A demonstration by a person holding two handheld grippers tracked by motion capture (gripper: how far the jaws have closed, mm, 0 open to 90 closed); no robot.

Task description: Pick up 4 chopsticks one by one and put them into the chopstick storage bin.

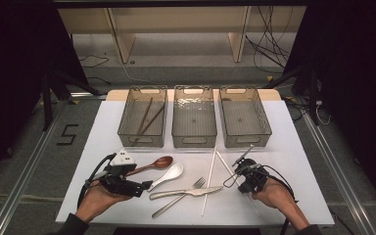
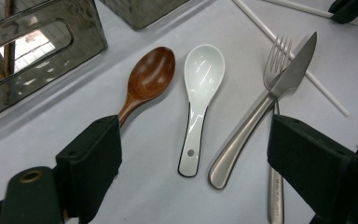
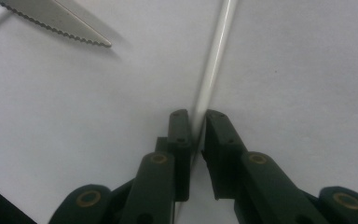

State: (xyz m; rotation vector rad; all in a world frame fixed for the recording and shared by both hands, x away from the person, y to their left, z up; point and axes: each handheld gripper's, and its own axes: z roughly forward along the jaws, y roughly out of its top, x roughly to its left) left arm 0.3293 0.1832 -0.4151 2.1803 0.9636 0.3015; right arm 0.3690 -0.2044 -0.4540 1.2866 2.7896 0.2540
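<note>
White tabletop carries three bins (image 1: 194,142) at the far side, with loose cutlery nearer. The right gripper (image 3: 198,122) is clenched on a white chopstick (image 3: 213,65) that lies right of centre, just right of the knife (image 3: 60,21) tip. Best lift it straight, keeping the grip square so the thin stick does not swivel. The left gripper (image 2: 193,154) hangs released over the spoons (image 2: 200,93).

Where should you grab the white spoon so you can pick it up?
Probably by its thin handle, coming straight down from above. The white spoon lies flat, bowl up, and the handle is narrow enough for jaws to straddle. The wooden spoon and knife lie apart from it, leaving room on both sides.
</note>
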